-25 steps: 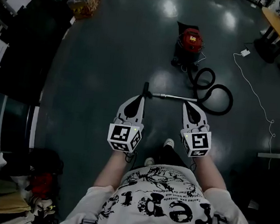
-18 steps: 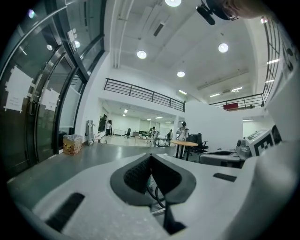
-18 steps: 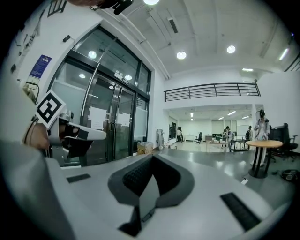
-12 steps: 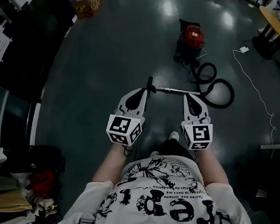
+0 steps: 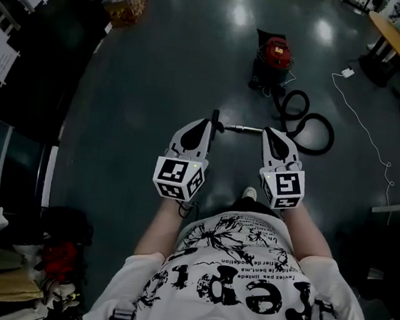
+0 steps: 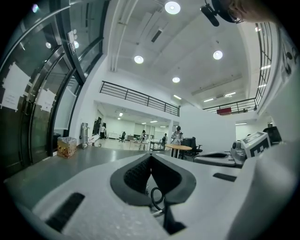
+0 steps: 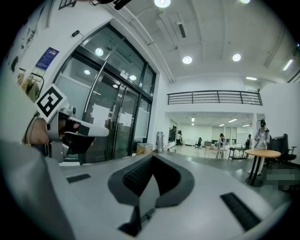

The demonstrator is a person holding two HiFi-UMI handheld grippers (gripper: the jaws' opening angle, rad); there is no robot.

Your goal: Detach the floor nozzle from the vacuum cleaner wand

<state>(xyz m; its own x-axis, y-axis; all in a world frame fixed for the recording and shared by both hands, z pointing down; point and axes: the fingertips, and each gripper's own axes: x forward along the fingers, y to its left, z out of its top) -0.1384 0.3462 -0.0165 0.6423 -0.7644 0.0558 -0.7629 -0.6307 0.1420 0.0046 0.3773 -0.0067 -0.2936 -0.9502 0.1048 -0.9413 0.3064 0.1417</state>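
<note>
1. Floor nozzle lies on the floor, apparently joined to the left end of the wand, so both parts are within reach.
2. Left gripper is held above the nozzle and right gripper above the wand, likely to brace the wand while pulling the nozzle.
3. Both sets of fingers are clenched on nothing.

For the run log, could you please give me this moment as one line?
left gripper: shut, empty | right gripper: shut, empty | floor nozzle: on wand, lying on floor, untouched
</note>
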